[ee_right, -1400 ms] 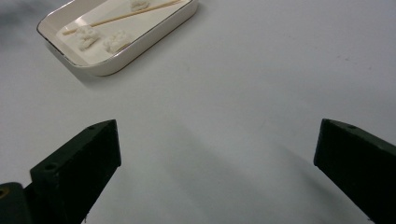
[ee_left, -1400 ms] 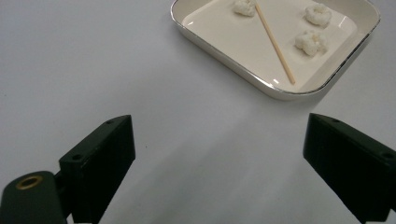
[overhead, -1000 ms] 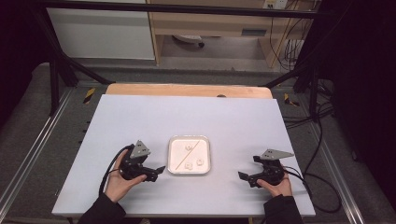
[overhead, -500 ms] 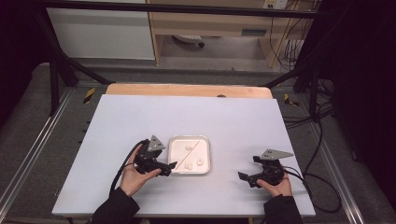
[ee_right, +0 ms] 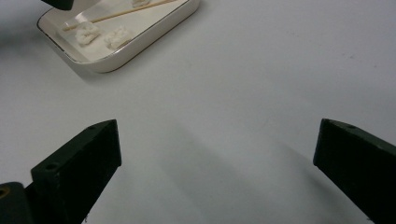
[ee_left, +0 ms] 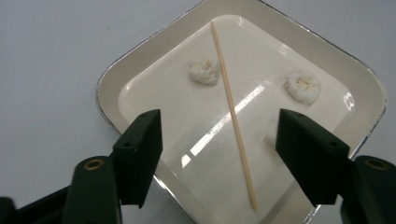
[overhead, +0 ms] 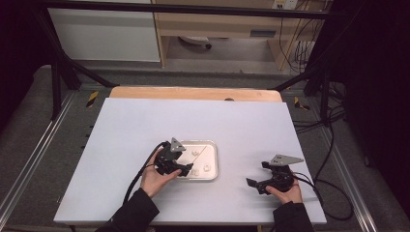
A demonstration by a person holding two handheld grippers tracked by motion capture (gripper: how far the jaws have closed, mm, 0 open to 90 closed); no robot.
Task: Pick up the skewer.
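Observation:
A white square tray (overhead: 212, 163) lies mid-table with a thin wooden skewer (overhead: 205, 152) resting slantwise in it. In the left gripper view the skewer (ee_left: 231, 107) crosses the tray (ee_left: 108, 88) between two fluffy white lumps (ee_left: 204, 71) (ee_left: 303, 86); a third is partly hidden behind the right jaw. My left gripper (overhead: 183, 170) hangs open over the tray's near left part (ee_left: 219, 130), jaws either side of the skewer, holding nothing. Well to the tray's right, my right gripper (overhead: 255, 175) rests open and empty above bare table (ee_right: 219, 140), with the tray (ee_right: 154, 35) far off.
The pale table top (overhead: 193, 123) stretches wide around the tray. A wooden strip (overhead: 193, 93) runs along its far edge. Black cables (overhead: 329, 145) hang off the right side, and metal rails flank both sides.
My left gripper has moved right from the table beside the tray to over the tray's near left part. The right gripper has stayed put.

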